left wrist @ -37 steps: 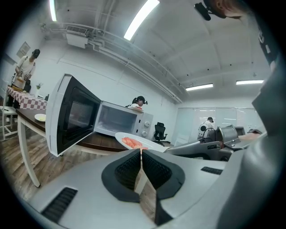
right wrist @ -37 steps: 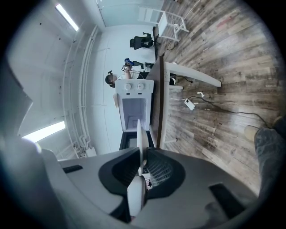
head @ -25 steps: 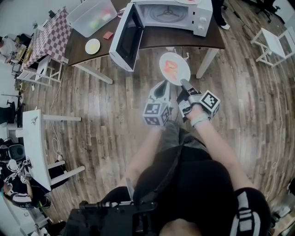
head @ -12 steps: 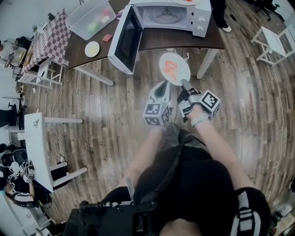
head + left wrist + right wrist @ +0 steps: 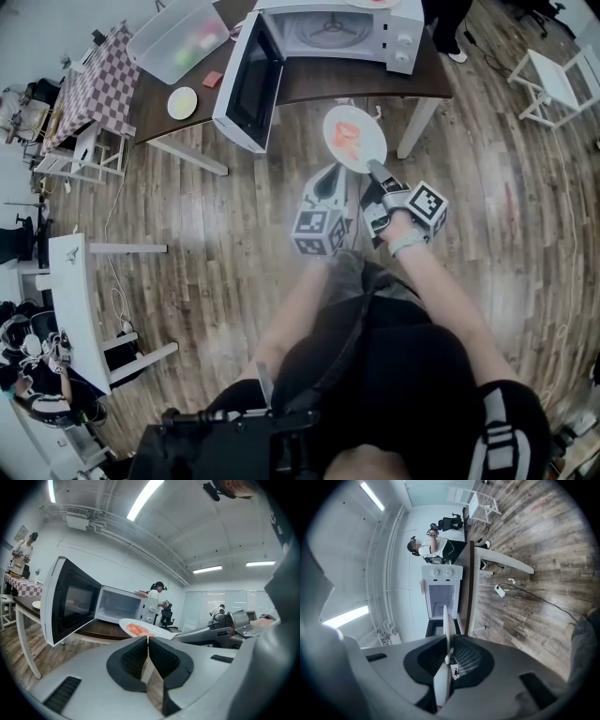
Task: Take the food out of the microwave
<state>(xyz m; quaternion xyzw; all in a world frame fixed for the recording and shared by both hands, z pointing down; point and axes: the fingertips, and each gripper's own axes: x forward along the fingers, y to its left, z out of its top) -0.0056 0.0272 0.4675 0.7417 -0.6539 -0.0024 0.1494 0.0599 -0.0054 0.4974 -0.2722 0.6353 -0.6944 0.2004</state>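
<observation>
My left gripper (image 5: 329,180): jaws fully closed, nothing between them. The plate (image 5: 358,148) carrying the food (image 5: 346,136) is outside the open microwave (image 5: 330,30), above the floor. My right gripper (image 5: 374,171): jaws clamped on the plate's rim.

Cropped by the head view's top edge, white box-shaped microwave oven (image 5: 333,33); too blurred to name, coloured bits (image 5: 194,37) inside clear plastic tub (image 5: 157,49); in the right gripper view, round white plate (image 5: 446,630) edge-on, hiding orange food (image 5: 349,137).

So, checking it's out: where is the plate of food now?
In the head view the plate is clamped in the right gripper, over the floor in front of the open microwave.
</observation>
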